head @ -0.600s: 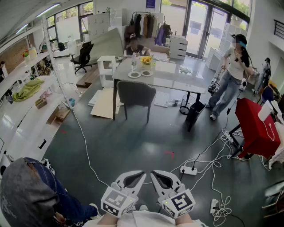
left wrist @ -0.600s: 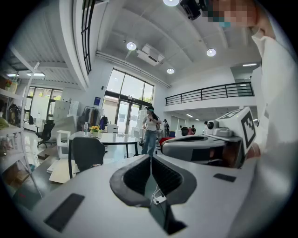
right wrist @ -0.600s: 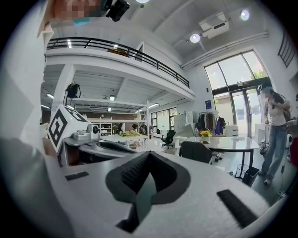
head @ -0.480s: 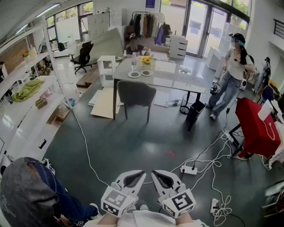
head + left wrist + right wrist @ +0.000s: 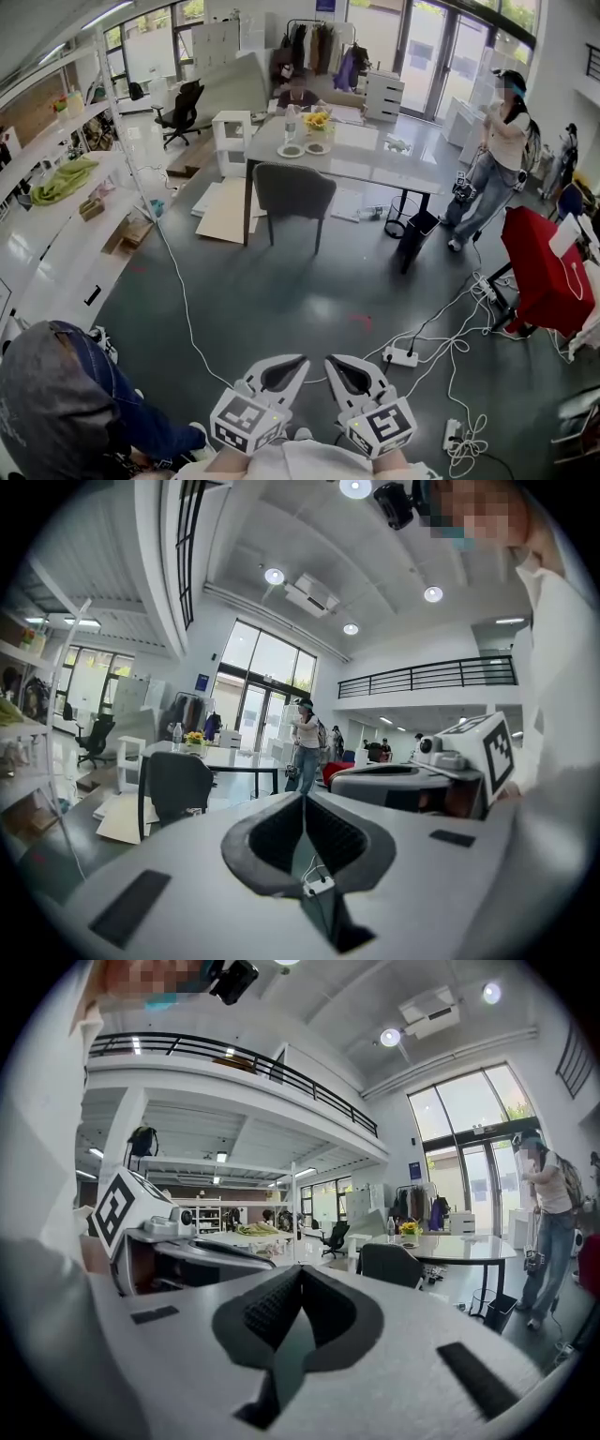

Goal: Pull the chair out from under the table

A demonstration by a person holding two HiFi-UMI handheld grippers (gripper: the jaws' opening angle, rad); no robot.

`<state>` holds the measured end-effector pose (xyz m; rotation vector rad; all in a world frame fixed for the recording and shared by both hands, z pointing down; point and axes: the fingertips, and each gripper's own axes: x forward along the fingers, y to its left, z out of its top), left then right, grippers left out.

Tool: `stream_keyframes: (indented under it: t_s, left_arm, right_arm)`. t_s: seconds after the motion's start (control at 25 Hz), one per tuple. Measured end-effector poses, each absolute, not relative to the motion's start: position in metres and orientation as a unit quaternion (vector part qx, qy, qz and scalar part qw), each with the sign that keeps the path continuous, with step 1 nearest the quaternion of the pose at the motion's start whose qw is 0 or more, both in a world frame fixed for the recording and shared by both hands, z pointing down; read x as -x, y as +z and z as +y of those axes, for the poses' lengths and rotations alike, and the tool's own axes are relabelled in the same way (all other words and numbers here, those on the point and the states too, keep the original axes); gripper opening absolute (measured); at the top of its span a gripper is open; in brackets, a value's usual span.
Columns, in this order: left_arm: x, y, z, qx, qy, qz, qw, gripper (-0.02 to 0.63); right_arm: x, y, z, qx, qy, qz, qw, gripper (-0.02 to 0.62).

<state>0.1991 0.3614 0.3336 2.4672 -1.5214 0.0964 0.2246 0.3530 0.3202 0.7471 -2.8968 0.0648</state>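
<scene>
Grey chair (image 5: 293,195) sits tucked at the table's (image 5: 375,167) near edge, far from the left gripper (image 5: 301,359) and right gripper (image 5: 328,359), both closed on nothing; floor cables (image 5: 450,345) right of the table could trip the approach.

Illumination is bright, even daylight entering through the glazed doors (image 5: 441,42) at the top of my head view, and shadows are soft. The table (image 5: 366,161) top and the floor (image 5: 281,300) carry pale glare. Straight lines bow toward the frame edges, so the shelves (image 5: 56,234) at left curve. In both my gripper views black vignetting fills the corners, and ceiling lamps (image 5: 274,576) flare white near the top.
</scene>
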Motion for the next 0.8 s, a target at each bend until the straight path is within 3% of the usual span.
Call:
stream_keyframes:
  t_s: [0.8]
  left_arm:
    - [-0.180,0.357,0.334,-0.811,0.017,-0.566,0.148,0.023]
  right_arm:
    - [-0.227,0.348,0.321,-0.205,0.072,-0.974,0.062,0.003]
